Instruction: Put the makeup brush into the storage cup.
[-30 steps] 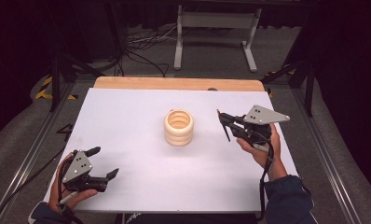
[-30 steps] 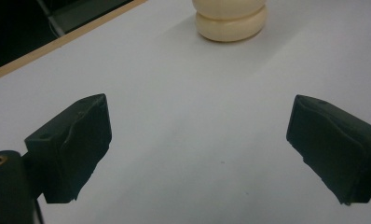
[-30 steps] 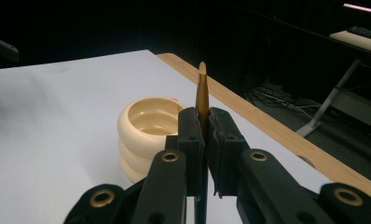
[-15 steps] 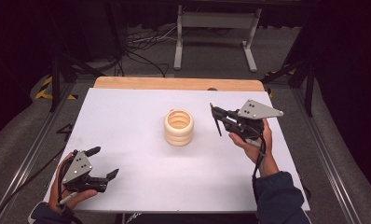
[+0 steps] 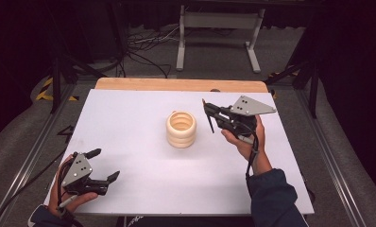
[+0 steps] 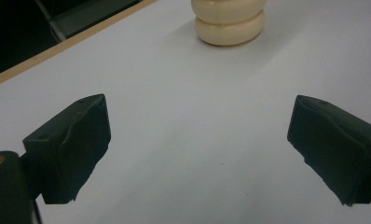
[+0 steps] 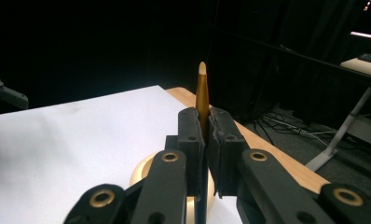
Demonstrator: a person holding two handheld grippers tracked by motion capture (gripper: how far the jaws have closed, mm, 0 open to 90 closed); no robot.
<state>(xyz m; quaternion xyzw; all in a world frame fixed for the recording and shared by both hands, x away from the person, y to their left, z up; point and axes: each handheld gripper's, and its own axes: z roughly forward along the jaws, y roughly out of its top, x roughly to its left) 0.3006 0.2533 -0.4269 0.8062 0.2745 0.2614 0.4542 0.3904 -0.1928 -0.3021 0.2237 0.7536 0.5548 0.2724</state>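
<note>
A cream ribbed pot stands open-topped near the middle of the white table; the left gripper view has it far ahead. My right gripper hangs just right of the pot, above the table, shut on a thin gold pencil. In the right gripper view the pencil sticks up between the closed jaws, with the pot's rim below them. My left gripper rests at the table's front left, open, with bare table between its jaws.
A wooden strip runs along the table's far edge. Beyond it on the floor are a metal stand and loose cables. Metal rails flank the table.
My right gripper has moved left toward the pot, carrying the pencil. The left gripper has stayed put.
</note>
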